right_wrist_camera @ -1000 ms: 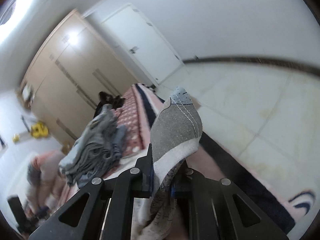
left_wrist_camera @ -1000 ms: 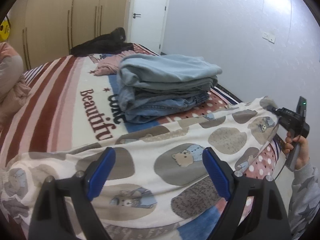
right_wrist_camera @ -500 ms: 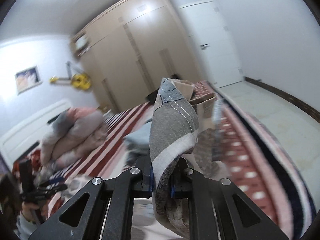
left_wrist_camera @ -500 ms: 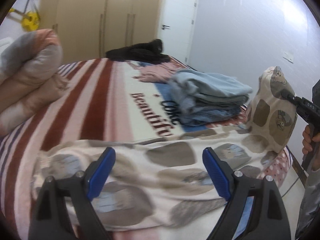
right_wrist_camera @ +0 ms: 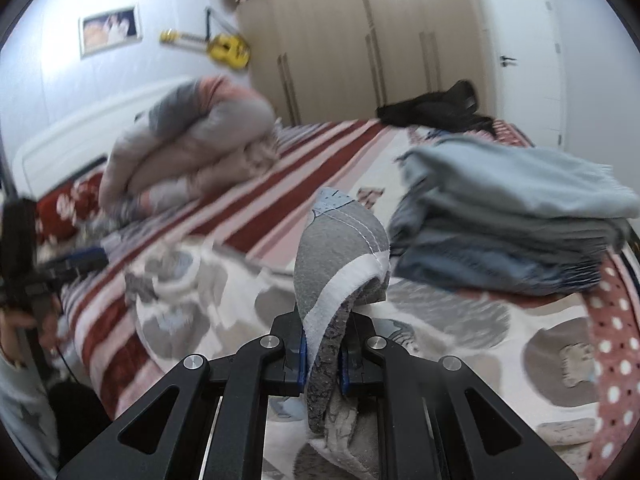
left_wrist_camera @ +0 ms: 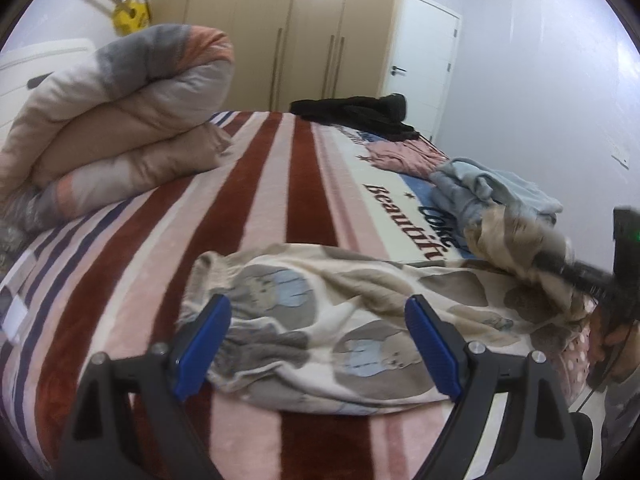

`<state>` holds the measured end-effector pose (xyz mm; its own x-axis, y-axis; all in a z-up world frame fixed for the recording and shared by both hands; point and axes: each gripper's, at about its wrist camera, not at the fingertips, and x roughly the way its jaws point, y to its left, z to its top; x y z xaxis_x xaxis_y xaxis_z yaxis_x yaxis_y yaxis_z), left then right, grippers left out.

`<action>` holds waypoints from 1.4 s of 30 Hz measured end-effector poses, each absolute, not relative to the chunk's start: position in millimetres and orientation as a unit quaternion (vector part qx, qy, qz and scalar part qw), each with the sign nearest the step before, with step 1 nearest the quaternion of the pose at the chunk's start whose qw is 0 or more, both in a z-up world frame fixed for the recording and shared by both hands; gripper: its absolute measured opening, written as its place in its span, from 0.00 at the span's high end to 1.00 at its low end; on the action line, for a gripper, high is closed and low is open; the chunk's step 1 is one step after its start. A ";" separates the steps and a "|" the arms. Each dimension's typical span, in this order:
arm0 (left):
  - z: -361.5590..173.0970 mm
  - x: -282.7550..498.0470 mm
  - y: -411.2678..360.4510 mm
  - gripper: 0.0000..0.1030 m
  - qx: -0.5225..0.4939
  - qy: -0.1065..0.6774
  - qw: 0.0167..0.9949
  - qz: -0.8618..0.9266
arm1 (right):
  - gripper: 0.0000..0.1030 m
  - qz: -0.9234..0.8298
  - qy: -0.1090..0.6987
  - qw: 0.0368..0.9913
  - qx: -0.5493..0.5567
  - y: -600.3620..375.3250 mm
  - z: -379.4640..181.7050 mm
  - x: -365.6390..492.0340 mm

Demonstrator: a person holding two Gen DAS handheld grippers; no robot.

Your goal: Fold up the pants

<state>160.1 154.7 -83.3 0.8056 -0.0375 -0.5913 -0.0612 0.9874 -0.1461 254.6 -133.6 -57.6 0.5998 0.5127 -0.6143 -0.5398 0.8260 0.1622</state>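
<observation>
The right gripper (right_wrist_camera: 323, 354) has its jaws clamped on a fold of the bear-print pants (right_wrist_camera: 340, 248), which spread over the striped bed (right_wrist_camera: 256, 220) beside stacked folded clothes (right_wrist_camera: 516, 216).

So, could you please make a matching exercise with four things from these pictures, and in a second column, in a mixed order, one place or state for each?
Things:
1. left hand-held gripper
2. right hand-held gripper
3. stack of folded clothes
4. yellow guitar

Places or states:
A. hangs on the wall beside the wardrobe
B. shut on a fold of the bear-print pants
C. open above the pants, holding nothing
D. lies on the bed beyond the pants

Pairs: 1-C, 2-B, 3-D, 4-A
</observation>
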 end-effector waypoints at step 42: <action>-78.6 167.1 128.6 0.16 -0.076 0.314 0.946 -0.027 | 0.57 0.370 0.406 0.833 -0.066 -90.5 -94.4 262.3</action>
<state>167.1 128.6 -78.6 0.8007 -0.0988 -0.5908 0.0034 0.9871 -0.1604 262.3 -90.5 -94.4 0.3964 0.5634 -0.7249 -0.6707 0.7169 0.1905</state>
